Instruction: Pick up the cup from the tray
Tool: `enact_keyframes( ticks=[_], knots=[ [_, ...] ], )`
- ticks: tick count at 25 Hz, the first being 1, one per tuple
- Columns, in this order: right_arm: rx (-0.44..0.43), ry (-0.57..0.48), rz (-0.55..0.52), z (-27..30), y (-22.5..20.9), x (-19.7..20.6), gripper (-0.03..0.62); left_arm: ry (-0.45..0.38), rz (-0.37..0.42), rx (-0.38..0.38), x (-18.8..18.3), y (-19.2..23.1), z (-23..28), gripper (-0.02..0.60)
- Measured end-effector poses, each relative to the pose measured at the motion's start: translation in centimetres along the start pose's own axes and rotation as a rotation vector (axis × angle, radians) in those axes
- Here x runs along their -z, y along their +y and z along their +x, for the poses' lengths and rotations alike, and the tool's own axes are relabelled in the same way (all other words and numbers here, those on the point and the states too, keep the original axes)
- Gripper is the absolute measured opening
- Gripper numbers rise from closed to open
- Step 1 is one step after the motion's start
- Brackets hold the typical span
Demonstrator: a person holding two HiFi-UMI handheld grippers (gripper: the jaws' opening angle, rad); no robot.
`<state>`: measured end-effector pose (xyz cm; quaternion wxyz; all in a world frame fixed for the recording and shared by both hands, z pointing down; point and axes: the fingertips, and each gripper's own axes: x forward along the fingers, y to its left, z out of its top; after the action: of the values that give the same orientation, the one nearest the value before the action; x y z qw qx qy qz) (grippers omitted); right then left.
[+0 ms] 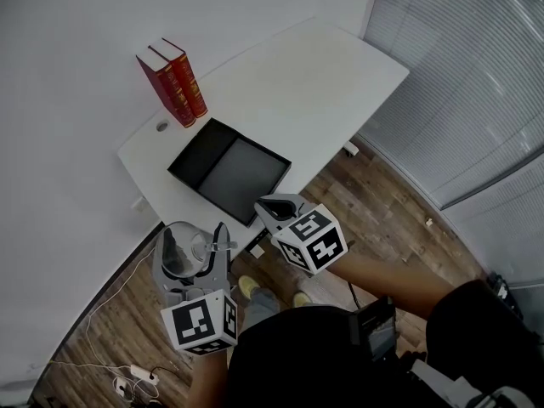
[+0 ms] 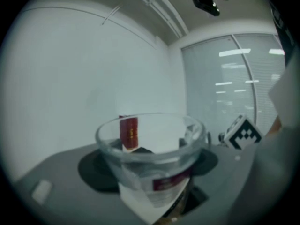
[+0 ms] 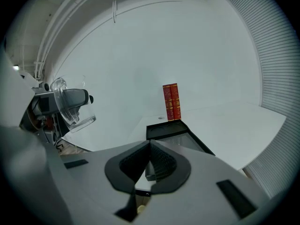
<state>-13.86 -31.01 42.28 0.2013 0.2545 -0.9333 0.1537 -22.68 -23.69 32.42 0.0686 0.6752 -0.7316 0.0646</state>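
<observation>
A white table (image 1: 323,83) runs from the centre toward the upper right of the head view. It stands against a plain white wall (image 1: 59,100) that fills the left side and the top. Brown wooden plank floor (image 1: 382,219) shows below and to the right of the table, with a white power strip (image 1: 136,371) lying at the lower left. Grey window blinds (image 1: 467,75) cover the upper right. In the left gripper view, bright strip lights (image 2: 234,53) show in the glazed wall at the right.

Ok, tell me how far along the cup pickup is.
Done: the cup is off the tray, which sits empty on the table. In hand: the left gripper holds it out past the table edge. The right gripper is shut, empty. Nothing visibly left.
</observation>
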Motion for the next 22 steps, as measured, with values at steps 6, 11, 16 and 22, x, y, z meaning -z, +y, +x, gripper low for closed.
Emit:
enact_keyframes(
  ticks=[6, 11, 16, 22],
  knots=[
    [-0.021, -0.012, -0.011, -3.6, 1.1, 1.9, 0.012, -0.012, 0.019, -0.017, 0.1, -2.9, -3.8, 0.396],
    [-0.041, -0.015, -0.03, -6.9, 2.4, 3.9, 0.012, -0.018, 0.017, -0.049, 0.9, -4.9, -7.6, 0.396],
    [-0.066, -0.008, -0.042, -9.2, 3.8, 5.4, 0.012, -0.018, 0.018, -0.081, 1.4, -6.2, -11.1, 0.396],
    [-0.071, -0.019, -0.035, -10.1, 5.1, 5.9, 0.012, -0.014, 0.021, -0.084, 1.6, -6.4, -13.1, 0.396]
  ],
)
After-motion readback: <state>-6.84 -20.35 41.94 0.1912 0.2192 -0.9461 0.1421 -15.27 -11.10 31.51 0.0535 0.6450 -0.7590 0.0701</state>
